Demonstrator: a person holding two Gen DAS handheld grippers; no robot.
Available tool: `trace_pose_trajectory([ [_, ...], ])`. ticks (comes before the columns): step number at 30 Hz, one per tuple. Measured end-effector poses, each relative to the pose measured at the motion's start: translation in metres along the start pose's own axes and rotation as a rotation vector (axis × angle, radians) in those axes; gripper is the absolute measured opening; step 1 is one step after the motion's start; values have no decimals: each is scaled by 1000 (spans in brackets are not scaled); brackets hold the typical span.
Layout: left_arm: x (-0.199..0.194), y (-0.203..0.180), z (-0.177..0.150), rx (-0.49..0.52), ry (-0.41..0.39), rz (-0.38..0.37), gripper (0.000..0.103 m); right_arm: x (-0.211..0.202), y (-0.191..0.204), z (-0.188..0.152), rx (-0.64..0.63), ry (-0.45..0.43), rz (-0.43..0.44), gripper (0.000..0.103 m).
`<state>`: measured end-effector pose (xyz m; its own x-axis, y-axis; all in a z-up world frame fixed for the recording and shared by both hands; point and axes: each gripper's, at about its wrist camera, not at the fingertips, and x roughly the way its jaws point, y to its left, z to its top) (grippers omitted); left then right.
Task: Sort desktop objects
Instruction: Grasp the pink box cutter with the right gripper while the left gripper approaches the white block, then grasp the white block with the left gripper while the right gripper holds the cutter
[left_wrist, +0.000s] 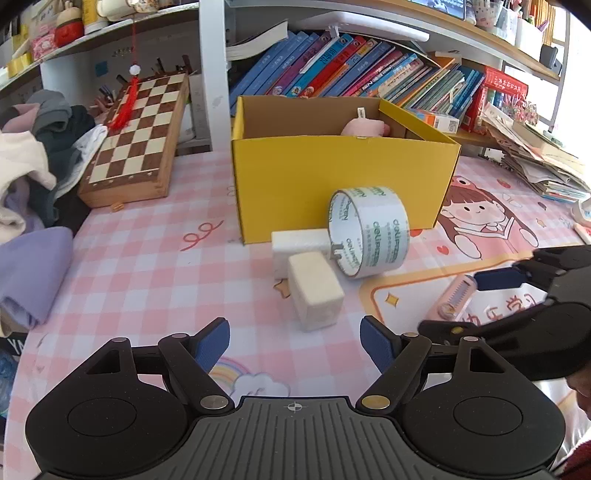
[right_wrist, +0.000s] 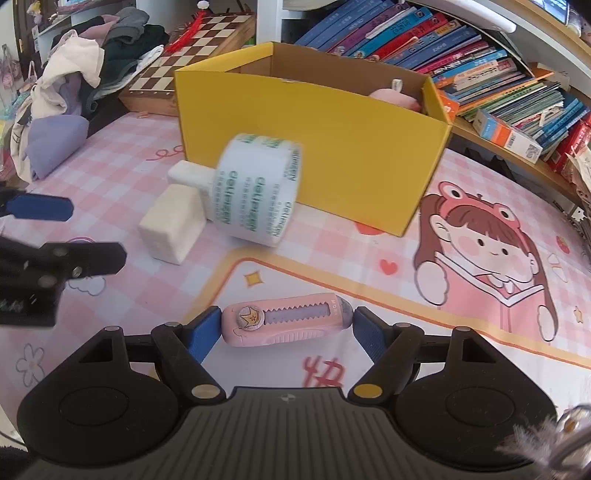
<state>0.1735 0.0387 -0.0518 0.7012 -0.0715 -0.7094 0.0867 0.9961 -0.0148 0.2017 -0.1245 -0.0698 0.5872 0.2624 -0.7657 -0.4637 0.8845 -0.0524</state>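
Underneath, a pink-and-white checked desk mat (right_wrist: 122, 147) printed with a cartoon girl (right_wrist: 487, 251) covers the desk. A yellow cardboard box (right_wrist: 314, 158) is set at the back, before leaning rows of books (right_wrist: 461, 55); a wooden chessboard case (left_wrist: 136, 136) and piled clothes (left_wrist: 33, 155) are seen leftward. A white tape roll (right_wrist: 255, 192) and two white foam blocks (right_wrist: 173, 225) lie near the box. The right gripper (right_wrist: 286, 325) is spread around a pink utility knife (right_wrist: 284, 323) on the mat, pads at its ends. The left gripper (left_wrist: 295, 343) is held apart, empty.
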Motion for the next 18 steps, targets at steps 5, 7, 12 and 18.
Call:
trace_pose_trajectory([
  [5,16,-5,6,-35,20,-6,72,-2,-13,-5,9,6,-12,76],
  [7,23,-5,7,-60,37,-8,67,-4,-18,-6,11,6,-15,76],
  [12,37,-8,9,-77,60,15,55,-7,-26,-10,7,2,-16,76],
  [18,47,-12,13,-63,62,27,45,-10,-33,-12,12,-1,-12,76],
])
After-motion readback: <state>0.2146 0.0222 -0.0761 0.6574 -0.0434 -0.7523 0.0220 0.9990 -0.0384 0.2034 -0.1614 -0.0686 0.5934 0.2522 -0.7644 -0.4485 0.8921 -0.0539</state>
